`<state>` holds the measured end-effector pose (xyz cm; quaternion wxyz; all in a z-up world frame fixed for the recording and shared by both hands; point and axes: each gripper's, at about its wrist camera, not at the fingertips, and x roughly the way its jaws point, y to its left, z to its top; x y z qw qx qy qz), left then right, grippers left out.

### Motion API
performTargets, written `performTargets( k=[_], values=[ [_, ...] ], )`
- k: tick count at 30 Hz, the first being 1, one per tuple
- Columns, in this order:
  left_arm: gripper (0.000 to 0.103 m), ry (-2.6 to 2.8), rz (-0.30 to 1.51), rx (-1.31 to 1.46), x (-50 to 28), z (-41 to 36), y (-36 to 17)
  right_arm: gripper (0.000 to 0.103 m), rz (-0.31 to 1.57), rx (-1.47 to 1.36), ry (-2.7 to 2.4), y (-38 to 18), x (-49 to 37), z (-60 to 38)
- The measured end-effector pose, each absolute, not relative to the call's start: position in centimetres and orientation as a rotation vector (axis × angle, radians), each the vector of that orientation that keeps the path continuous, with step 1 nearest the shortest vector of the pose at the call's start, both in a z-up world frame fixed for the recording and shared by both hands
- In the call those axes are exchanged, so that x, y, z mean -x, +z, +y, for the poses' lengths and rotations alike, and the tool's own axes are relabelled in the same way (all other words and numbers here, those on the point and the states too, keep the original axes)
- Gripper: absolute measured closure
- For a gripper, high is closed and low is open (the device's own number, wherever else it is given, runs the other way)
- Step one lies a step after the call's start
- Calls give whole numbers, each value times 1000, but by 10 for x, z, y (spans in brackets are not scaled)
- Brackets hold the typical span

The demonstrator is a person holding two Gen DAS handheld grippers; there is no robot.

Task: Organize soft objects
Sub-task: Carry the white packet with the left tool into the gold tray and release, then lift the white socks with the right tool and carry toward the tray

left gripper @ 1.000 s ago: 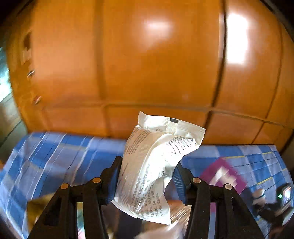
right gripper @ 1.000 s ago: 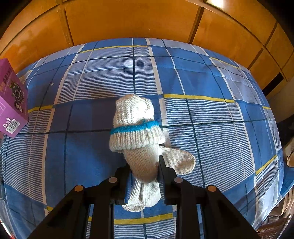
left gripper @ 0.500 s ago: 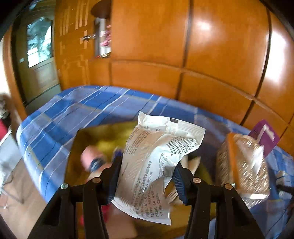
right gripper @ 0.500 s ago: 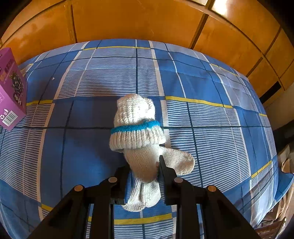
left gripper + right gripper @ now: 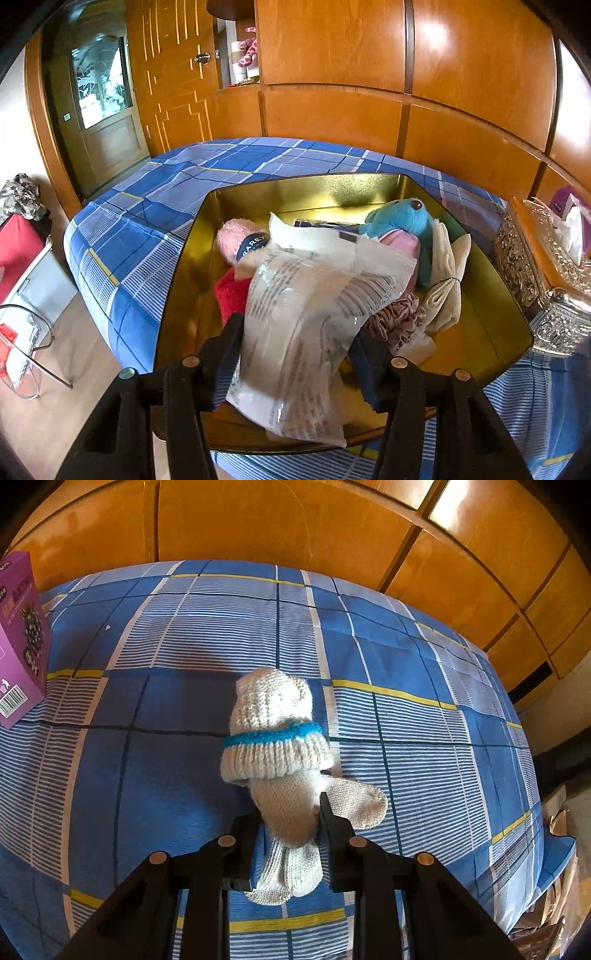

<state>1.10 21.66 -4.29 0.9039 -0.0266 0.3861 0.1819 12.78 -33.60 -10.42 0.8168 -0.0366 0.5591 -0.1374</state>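
Observation:
A white printed plastic packet (image 5: 310, 317) sits between the fingers of my left gripper (image 5: 295, 339), whose jaws are opening while the pads still touch it. It hangs over a gold tin (image 5: 303, 177) that holds a blue plush toy (image 5: 402, 221), a pink plush (image 5: 236, 240), a red cloth (image 5: 231, 291), a mauve scrunchie (image 5: 399, 321) and a tied cream cloth (image 5: 447, 280). On the blue checked bedspread (image 5: 424, 760), my right gripper (image 5: 288, 823) is shut on a white knitted mitten (image 5: 277, 738) with a blue band.
An ornate silver tissue box (image 5: 532, 254) stands right of the tin. A purple carton (image 5: 22, 646) stands at the left of the bedspread. Wooden wardrobe panels (image 5: 332, 55) back the bed. The bed's edge drops to the floor at the left (image 5: 92, 295).
The left gripper has swung down and across from facing the wardrobe to above the gold tin, still carrying the packet. The right gripper and the mitten have stayed put.

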Motion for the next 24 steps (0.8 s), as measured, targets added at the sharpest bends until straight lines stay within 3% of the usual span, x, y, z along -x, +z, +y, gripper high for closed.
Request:
performTargets(
  k=[8, 24],
  values=[
    [32, 356, 760, 73, -4, 216, -34, 80, 1184, 83, -313, -105, -126, -334],
    [27, 343, 691, 64, 12, 211, -4, 81, 1189, 46, -313, -106, -128, -339]
  ],
)
